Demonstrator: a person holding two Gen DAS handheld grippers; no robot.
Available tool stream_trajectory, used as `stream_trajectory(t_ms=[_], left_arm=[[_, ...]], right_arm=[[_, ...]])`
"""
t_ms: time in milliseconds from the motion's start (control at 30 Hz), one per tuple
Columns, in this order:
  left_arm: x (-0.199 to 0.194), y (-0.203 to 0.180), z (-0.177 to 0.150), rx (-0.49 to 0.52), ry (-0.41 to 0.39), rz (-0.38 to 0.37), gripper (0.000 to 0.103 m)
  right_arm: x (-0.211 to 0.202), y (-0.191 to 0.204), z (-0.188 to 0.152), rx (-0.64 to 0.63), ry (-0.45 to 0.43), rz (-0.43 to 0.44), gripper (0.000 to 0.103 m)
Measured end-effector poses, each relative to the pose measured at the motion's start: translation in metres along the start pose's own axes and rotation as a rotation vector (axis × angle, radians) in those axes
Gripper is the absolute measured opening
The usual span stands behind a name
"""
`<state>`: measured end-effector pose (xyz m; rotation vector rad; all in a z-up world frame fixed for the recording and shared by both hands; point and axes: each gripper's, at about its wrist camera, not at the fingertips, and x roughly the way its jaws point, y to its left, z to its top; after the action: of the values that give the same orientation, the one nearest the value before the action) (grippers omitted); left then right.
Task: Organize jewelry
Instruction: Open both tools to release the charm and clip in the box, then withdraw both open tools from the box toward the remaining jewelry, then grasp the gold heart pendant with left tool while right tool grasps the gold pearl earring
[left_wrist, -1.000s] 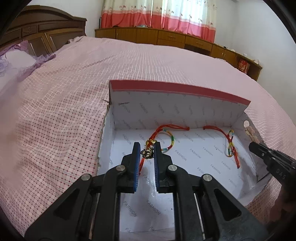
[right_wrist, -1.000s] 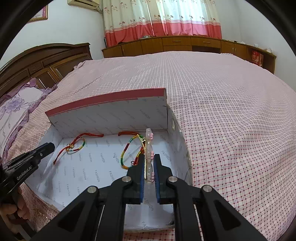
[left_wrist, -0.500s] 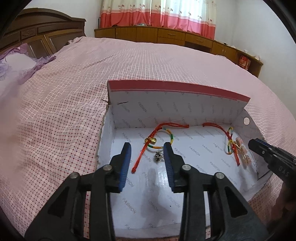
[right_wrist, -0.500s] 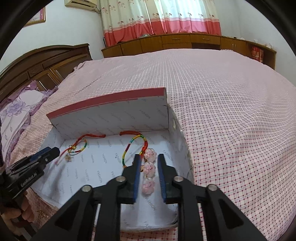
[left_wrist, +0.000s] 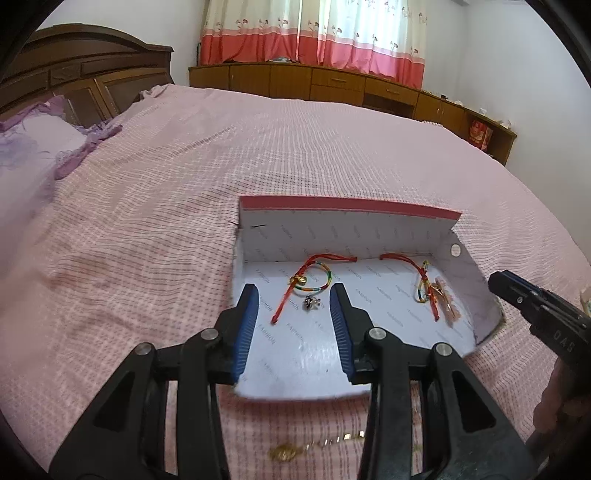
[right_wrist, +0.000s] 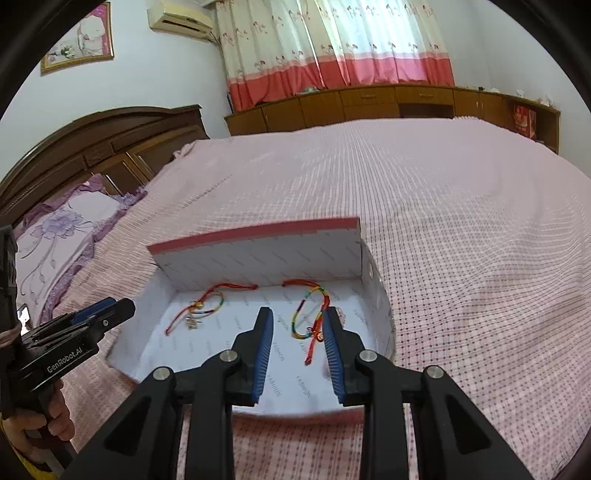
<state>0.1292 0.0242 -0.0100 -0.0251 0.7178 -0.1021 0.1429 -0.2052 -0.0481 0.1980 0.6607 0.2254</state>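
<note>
Each tool (left_wrist: 293, 295) has black arms, silver screws, ribbed blue pads (right_wrist: 264, 354) and white "GenRobot.AI" lettering.

Both tools (left_wrist: 293, 295) (right_wrist: 297, 319) opened, dropping jewelry into box (left_wrist: 369, 236).

Box (left_wrist: 369, 236) open from above & near side – back flap upright blocks far edge, low side walls left/right. Floor centre bare betw. two cord bracelets (left_wrist: 314, 275) (left_wrist: 424, 284). Bedspread (left_wrist: 147, 258) round box mostly clear – gold chain (left_wrist: 295, 448) in front.
</note>
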Motion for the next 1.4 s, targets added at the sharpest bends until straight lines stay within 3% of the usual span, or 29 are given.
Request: stream_trajectory(t_ms=[433,733,1100,1400], left_arm=[[-0.052,0.016,-0.026,-0.043,0.022,0.042,0.032],[-0.073,0.018,-0.055,-0.033,0.071,0.065,0.032],[-0.06,0.014,-0.082,-0.03,0.159,0.017,0.032],[-0.037,0.009,-0.092,-0.027,0.209,-0.016,0.032]], right_arm=[[-0.067,0.023,-0.011,-0.026,-0.025,0.045,0.03],[-0.095,0.03,-0.039,0.003,-0.011,0.055,0.031],[-0.104,0.034,-0.085,0.019,0.029,0.056,0.033],[-0.085,0.036,-0.112,0.013,0.102,0.049,0.033]])
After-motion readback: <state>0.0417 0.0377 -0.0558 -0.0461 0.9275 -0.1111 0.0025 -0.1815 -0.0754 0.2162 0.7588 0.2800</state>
